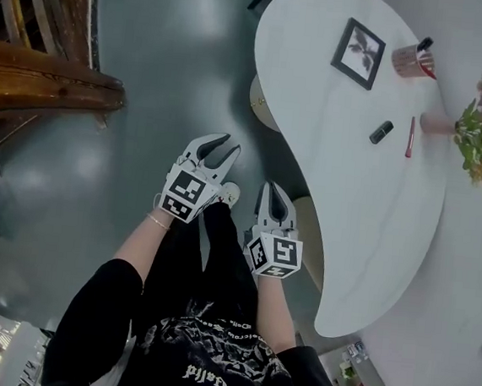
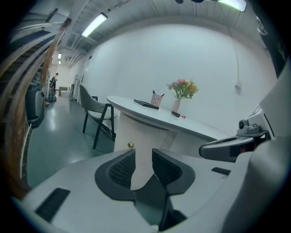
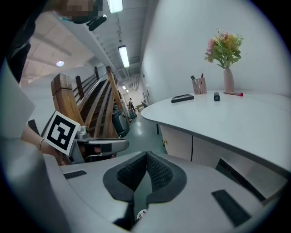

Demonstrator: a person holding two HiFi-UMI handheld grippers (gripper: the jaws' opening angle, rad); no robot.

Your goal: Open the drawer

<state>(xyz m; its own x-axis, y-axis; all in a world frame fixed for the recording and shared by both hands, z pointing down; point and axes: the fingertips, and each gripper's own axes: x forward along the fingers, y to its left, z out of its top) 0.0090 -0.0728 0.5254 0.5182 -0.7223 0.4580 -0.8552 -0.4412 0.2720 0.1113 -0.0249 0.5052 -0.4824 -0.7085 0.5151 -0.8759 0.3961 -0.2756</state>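
Two grippers up, drawer closed, nothing gripped.
Left gripper (image 2: 143, 152) has its jaws partly apart and empty. Straight beyond them is the drawer (image 2: 136, 129) with its brass knob (image 2: 130, 145) (just past the left tip), under the white surface (image 2: 200, 129). Right gripper (image 3: 146, 157) has its jaws together, also empty.

Bright ceiling strip lights (image 2: 94, 25), soft shadows, fisheye bending, dark corners

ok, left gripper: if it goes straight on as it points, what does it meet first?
Probably the white curved desk's front panel, just right of the small round brass knob. The left gripper frames it between open jaws; nothing nearer shows, though depth is unclear.
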